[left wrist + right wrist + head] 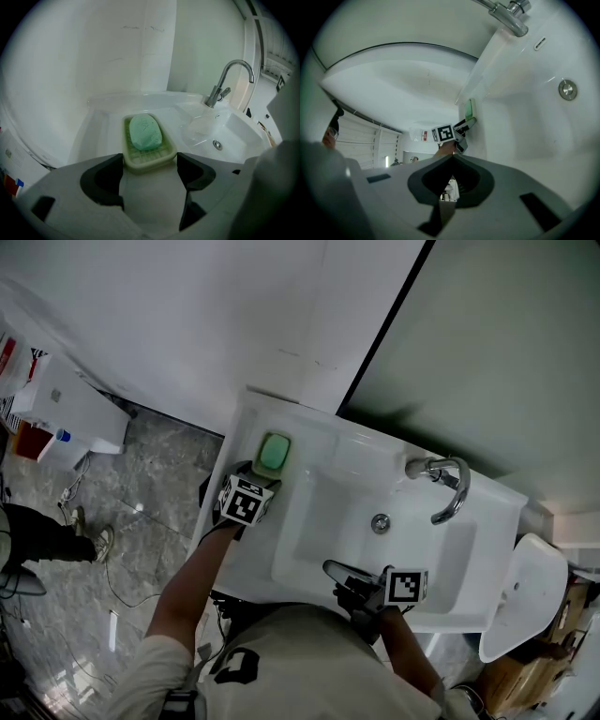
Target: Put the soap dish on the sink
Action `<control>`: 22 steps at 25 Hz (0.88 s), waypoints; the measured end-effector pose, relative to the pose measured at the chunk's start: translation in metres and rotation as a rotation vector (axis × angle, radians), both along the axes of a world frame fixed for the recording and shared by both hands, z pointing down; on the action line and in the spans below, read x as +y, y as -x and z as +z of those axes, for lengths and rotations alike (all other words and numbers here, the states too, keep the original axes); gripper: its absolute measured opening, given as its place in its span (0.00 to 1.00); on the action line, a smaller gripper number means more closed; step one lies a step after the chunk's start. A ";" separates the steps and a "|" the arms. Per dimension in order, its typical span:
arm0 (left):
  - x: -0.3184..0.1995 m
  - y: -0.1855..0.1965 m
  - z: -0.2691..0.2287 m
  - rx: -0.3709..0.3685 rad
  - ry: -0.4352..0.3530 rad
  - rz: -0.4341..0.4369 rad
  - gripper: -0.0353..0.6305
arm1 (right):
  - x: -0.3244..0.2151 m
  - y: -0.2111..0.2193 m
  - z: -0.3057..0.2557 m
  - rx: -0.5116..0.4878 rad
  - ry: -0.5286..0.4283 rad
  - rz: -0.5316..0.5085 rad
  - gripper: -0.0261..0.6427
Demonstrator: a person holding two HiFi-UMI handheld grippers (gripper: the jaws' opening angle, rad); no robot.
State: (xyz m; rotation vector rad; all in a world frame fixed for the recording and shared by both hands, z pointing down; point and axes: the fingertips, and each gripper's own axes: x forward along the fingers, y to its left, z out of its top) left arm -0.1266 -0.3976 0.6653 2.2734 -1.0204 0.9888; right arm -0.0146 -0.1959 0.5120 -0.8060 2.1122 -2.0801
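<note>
A pale green soap dish (274, 454) (149, 157) holding a green soap bar (145, 132) sits level on the back left ledge of the white sink (309, 559). My left gripper (258, 474) (150, 161) has its fingertips on both sides of the dish's near end, each touching an edge, so it is shut on the dish. My right gripper (342, 573) (449, 161) hangs over the sink's front rim, shut and empty. In the right gripper view the dish (470, 108) and the left gripper's marker cube (444, 133) show far off.
A chrome faucet (441, 486) (225, 84) arches over the basin at the back right, with the drain (380, 522) (567, 89) below it. White wall stands behind the ledge. A white fixture (520, 596) is right of the sink, and a white box (70, 409) lies on the floor at left.
</note>
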 end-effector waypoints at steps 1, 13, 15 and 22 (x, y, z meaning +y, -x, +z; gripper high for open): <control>0.000 0.000 0.000 0.007 0.000 -0.003 0.62 | 0.000 -0.001 -0.001 0.005 -0.007 0.000 0.05; 0.033 0.021 -0.086 0.125 -0.113 0.056 0.33 | 0.003 0.006 -0.018 0.024 -0.102 -0.020 0.05; 0.047 0.023 -0.105 0.179 -0.140 0.073 0.17 | 0.009 0.008 -0.024 0.020 -0.111 -0.020 0.05; 0.103 0.032 -0.144 0.371 -0.107 0.077 0.08 | 0.019 0.032 -0.046 0.003 -0.212 -0.086 0.05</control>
